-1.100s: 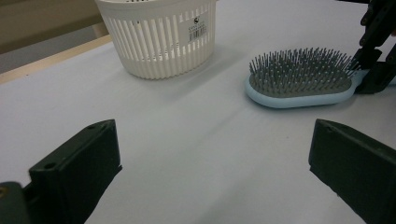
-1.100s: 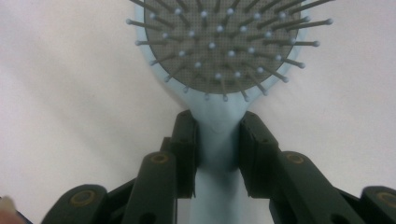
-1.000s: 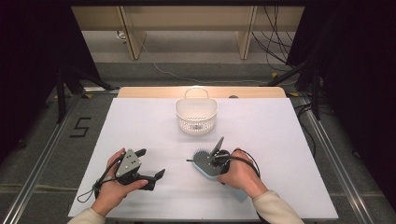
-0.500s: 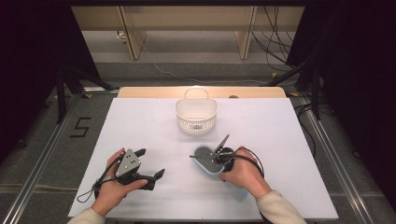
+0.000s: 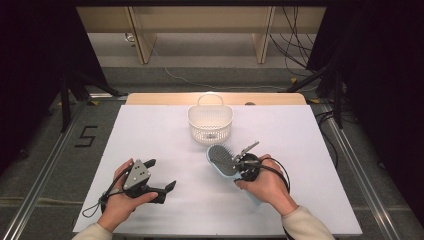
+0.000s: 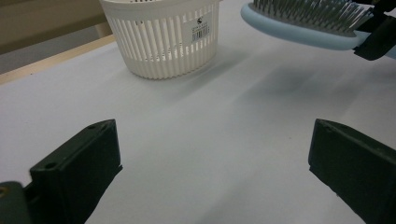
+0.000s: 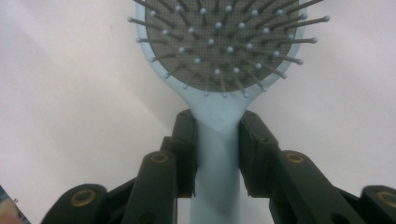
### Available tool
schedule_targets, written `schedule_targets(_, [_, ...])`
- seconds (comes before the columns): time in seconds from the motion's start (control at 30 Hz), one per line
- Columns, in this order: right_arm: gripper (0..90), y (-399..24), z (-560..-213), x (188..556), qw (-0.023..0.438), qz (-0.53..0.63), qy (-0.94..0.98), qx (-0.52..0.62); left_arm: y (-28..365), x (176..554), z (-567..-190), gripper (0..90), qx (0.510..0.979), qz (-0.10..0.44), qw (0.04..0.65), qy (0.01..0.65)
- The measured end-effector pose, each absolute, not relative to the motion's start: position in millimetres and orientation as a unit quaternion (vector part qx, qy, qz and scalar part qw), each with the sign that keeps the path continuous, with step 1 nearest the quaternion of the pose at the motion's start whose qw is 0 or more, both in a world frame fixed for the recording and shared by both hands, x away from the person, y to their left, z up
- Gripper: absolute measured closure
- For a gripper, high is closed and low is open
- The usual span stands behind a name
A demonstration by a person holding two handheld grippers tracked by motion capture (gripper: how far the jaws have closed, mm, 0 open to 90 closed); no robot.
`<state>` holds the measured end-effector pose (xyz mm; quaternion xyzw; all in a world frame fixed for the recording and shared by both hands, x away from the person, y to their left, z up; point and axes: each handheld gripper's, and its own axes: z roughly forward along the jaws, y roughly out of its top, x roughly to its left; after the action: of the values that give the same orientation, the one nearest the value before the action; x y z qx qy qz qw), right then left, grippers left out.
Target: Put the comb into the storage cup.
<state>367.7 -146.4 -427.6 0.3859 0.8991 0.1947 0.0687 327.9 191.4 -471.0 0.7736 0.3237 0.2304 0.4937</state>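
A light blue hairbrush (image 5: 222, 160) with a grey bristle pad hangs above the white table, bristles up. My right gripper (image 5: 243, 165) is shut on its handle (image 7: 215, 158), just below the head (image 7: 223, 37). The brush head (image 6: 306, 21) points toward a white slatted basket (image 5: 210, 122) with a loop handle at the table's far middle; the same basket (image 6: 161, 35) stands ahead of my left gripper. My left gripper (image 5: 162, 176) rests low at the front left, open, its two black jaws wide apart with nothing between them.
The white table top (image 5: 150, 135) lies on a wooden board whose far edge (image 5: 165, 98) shows behind the basket. Metal rails (image 5: 47, 165) run along both sides on the floor. Cables (image 5: 295, 55) lie on the floor at the back right.
My right gripper has carried the hairbrush a little forward and left, nearer the basket. The left gripper has stayed where it was.
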Motion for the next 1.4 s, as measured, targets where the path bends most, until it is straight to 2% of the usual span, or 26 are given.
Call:
schedule_targets(0.5, [70.4,-170,-426,359,0.118,0.311,0.850,0.409,192,328,-471,1.9,0.772,0.231,0.495,0.324])
schedule_targets(1.13, [70.4,-184,-423,358,0.166,0.392,0.803,0.416,192,329,-471,2.3,0.770,0.232,0.496,0.327])
schedule_targets(1.4, [70.4,-190,-424,361,0.170,0.398,0.799,0.418,191,329,-471,2.3,0.770,0.230,0.496,0.328])
